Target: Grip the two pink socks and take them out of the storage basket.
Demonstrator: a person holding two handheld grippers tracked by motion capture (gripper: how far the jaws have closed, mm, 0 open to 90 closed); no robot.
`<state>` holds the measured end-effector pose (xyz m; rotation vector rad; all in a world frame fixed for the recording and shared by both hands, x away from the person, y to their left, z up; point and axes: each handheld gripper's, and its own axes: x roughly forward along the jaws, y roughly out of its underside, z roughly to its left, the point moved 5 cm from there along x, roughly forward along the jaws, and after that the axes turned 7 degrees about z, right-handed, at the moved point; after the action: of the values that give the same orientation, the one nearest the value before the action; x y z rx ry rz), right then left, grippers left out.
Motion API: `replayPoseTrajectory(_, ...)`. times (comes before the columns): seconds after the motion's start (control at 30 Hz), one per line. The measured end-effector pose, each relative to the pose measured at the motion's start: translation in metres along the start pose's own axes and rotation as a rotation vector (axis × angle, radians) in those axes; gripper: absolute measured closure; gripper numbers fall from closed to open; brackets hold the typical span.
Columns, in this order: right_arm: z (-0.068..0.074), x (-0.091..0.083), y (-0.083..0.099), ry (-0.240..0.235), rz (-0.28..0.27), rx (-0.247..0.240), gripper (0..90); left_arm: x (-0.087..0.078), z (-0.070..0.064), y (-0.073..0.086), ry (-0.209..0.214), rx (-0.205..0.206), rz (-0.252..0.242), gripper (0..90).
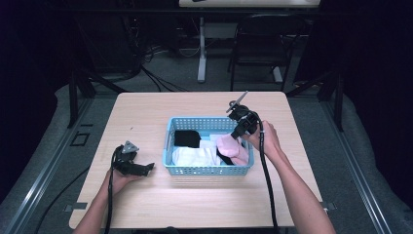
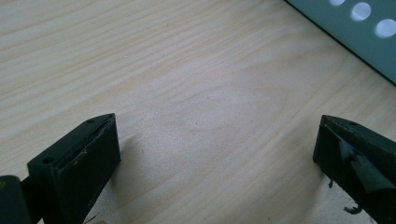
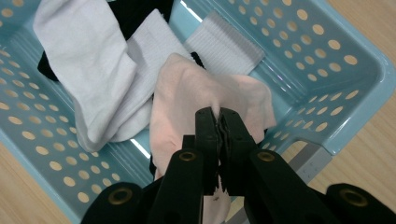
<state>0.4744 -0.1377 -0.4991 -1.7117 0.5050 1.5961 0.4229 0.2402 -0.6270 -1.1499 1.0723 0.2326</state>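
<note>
My right gripper (image 3: 219, 122) has its fingers pinched tight on a pale pink sock (image 3: 187, 93), soft and crumpled, its fabric bunched into folds at the grip. The sock lies at the right end of the light blue perforated basket (image 1: 210, 170), over white socks (image 3: 93, 70) and a black one (image 1: 187, 138). My left gripper (image 2: 215, 154) rests near the worktop's (image 2: 187, 70) front left corner, fingers spread wide, holding nothing.

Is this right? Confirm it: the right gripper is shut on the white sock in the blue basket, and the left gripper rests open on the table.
Not quite. The right gripper is shut on the pink sock, not the white sock; the right gripper view shows it. The rest holds: it is in the blue basket, and the left gripper rests open on the table.
</note>
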Motion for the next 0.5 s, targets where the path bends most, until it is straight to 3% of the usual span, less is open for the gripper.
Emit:
replayPoseTrajectory(0.17, 0.002, -0.008, 0.0, -0.012, -0.025, 0.005, 87.6, 0.0, 0.0, 0.0, 0.001, 0.001, 0.0, 0.5)
replayPoseTrajectory(0.5, 0.004, -0.044, -0.002, -0.015, -0.094, -0.001, 87.6, 0.0, 0.0, 0.0, 0.0, 0.001, 0.001, 0.5)
